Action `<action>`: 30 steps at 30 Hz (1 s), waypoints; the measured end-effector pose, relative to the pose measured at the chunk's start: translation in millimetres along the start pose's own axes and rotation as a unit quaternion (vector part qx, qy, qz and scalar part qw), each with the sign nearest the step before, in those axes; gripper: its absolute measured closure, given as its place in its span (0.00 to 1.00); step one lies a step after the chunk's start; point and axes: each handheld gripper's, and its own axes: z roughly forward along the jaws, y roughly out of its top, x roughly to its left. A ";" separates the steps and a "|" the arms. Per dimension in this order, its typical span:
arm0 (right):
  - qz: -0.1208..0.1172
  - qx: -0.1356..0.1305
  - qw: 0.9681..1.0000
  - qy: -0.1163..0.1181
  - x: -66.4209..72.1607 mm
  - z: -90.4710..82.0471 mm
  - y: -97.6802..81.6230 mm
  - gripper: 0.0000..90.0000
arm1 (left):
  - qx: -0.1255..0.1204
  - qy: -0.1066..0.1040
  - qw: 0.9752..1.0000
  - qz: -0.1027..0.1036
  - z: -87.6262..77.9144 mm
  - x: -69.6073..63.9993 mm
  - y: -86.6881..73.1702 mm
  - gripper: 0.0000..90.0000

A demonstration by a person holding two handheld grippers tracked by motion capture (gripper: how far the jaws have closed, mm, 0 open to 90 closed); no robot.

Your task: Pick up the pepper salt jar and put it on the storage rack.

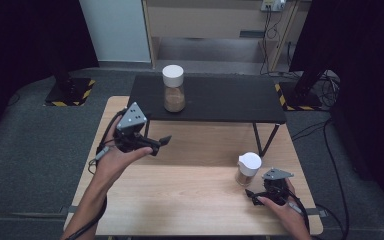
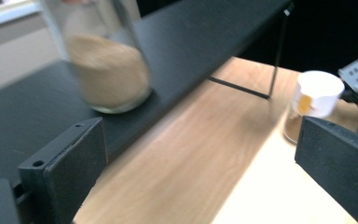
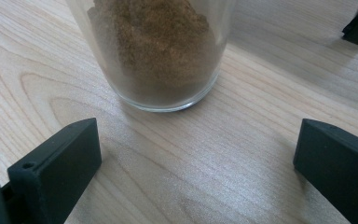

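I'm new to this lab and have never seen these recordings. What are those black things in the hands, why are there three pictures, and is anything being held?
No robot here: a person holds a hand-operated two-jaw tool in each hand. The high view looks down on the wooden table from above. There the left gripper hangs over the table, and the right gripper is low, just in front of a small jar with a white lid and brown powder. The other two pictures come from cameras riding on the grippers, so the black blocks at their bottom edges are each tool's own jaws. The left gripper view faces a taller jar of brown powder standing on a low black shelf. The right gripper view shows the small jar's base close ahead. Both pairs of jaws stand wide open; nothing is held.
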 end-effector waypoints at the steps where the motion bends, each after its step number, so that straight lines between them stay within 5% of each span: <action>1: 0.001 0.000 1.000 0.000 0.3 0.0 0.0 0.02 | 0.003 -0.003 1.000 0.000 2.4 -3.0 -3.4 0.01; 18: 0.001 0.000 1.000 0.000 0.3 -0.1 -0.1 0.02 | 0.050 -0.024 0.998 -0.021 46.1 -35.6 -62.0 0.03; 30: 0.001 0.000 1.000 0.000 0.4 -0.1 -0.1 0.02 | 0.101 -0.024 0.993 -0.052 57.1 -42.5 -101.4 0.03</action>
